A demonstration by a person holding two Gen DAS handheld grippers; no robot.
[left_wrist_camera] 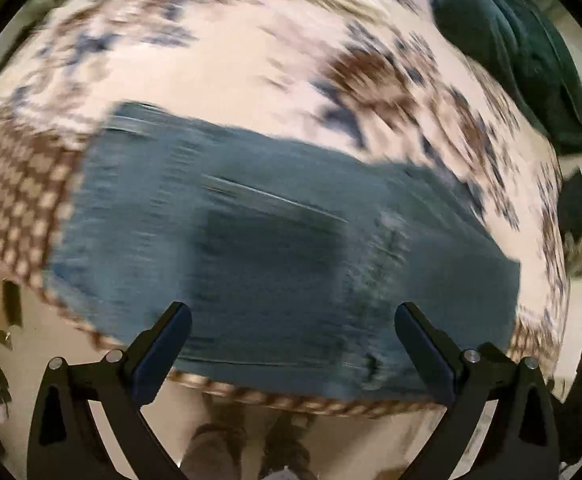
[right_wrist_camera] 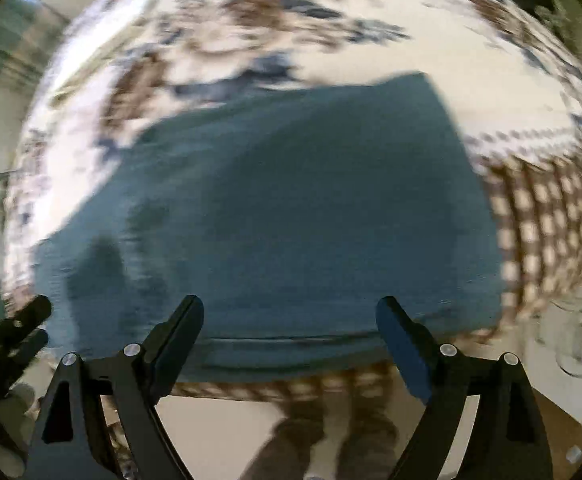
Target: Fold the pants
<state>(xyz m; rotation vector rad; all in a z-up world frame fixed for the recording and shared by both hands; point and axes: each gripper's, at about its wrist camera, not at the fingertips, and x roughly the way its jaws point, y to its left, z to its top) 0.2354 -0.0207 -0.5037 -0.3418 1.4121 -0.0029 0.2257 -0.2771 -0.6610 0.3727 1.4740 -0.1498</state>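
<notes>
Blue denim pants [left_wrist_camera: 275,248] lie folded into a thick rectangle on a patterned cloth [left_wrist_camera: 219,64], near its front edge. They also show in the right wrist view [right_wrist_camera: 291,208]. My left gripper [left_wrist_camera: 293,320] is open and empty, above the pants' near edge. My right gripper [right_wrist_camera: 291,316] is open and empty, above the same near edge further right. Both views are blurred by motion. The left gripper's fingers [right_wrist_camera: 23,320] show at the left edge of the right wrist view.
The cloth [right_wrist_camera: 539,216] has a brown checked border and covers a table. A dark green garment [left_wrist_camera: 523,60] lies at the far right. The person's legs [left_wrist_camera: 251,440] stand below the table edge. Pale floor lies around.
</notes>
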